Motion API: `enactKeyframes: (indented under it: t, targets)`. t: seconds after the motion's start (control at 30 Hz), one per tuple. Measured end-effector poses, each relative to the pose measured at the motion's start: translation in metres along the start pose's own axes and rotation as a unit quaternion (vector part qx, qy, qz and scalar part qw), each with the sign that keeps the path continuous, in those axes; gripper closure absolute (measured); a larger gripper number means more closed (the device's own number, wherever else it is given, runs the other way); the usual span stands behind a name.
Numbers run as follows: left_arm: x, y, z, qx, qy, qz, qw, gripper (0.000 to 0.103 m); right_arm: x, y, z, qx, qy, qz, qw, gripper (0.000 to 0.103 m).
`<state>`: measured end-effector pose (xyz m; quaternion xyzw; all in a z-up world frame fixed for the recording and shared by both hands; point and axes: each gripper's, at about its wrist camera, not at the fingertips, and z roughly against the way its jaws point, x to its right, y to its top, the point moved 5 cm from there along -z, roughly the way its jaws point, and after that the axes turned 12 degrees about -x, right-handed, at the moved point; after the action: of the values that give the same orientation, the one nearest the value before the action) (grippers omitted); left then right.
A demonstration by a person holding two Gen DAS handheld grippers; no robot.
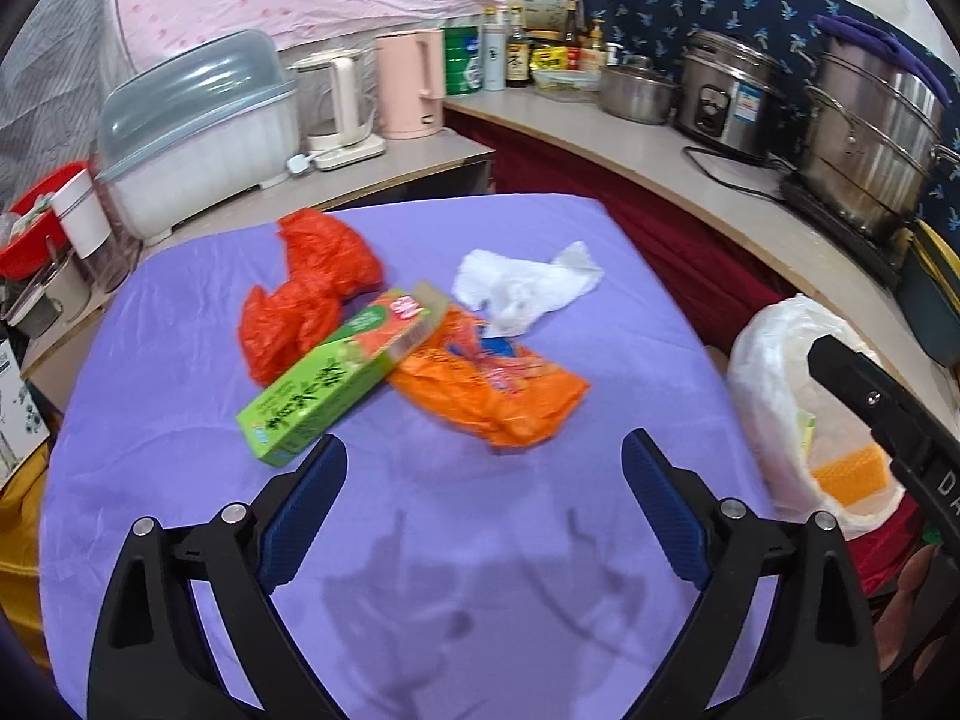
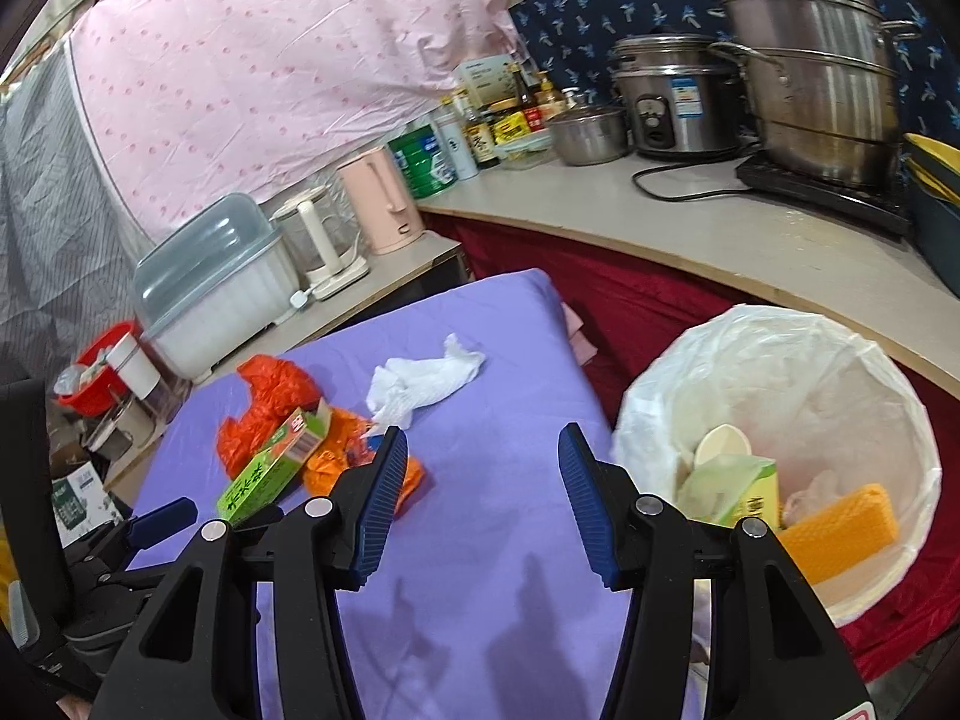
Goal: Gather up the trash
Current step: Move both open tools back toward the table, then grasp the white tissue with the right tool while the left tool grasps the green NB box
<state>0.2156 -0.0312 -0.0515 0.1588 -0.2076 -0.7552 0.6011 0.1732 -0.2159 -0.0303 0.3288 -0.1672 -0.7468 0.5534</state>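
Trash lies clustered on the purple table, with both claws spread wide and empty above it.

A green carton (image 1: pixel 342 375) rests tilted across a red plastic bag (image 1: pixel 306 294) and an orange wrapper (image 1: pixel 492 387); a crumpled white tissue (image 1: pixel 522 288) touches the wrapper's far edge. The left gripper (image 1: pixel 483 507) hovers near the carton. The right gripper (image 2: pixel 477 504) hangs between the pile and the white-lined trash bin (image 2: pixel 780 360), which holds a yellow sponge (image 2: pixel 840 531).

The green carton (image 1: pixel 342 372) overlaps the orange wrapper (image 1: pixel 492 387), hiding the wrapper's left end in the frame's centre. The bin's white liner (image 1: pixel 762 384) is partly blocked by the right gripper's black body at the left wrist view's right edge. Bottle labels (image 1: pixel 517 63) at top centre are too small to read.
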Motion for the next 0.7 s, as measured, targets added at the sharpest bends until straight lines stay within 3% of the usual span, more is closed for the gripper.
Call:
enactKeyframes:
  t: [0.37, 0.7]
  targets:
    - [-0.084, -0.003, -0.035, -0.022, 0.047, 0.020, 0.9984, 0.014, -0.051, 0.007, -0.064, -0.041, 0.018, 0.027, 0.999, 0.052]
    - [-0.114, 0.004, -0.078, -0.042, 0.057, 0.018, 0.9973, 0.014, -0.073, 0.022, -0.130, -0.074, 0.015, 0.031, 0.997, 0.052]
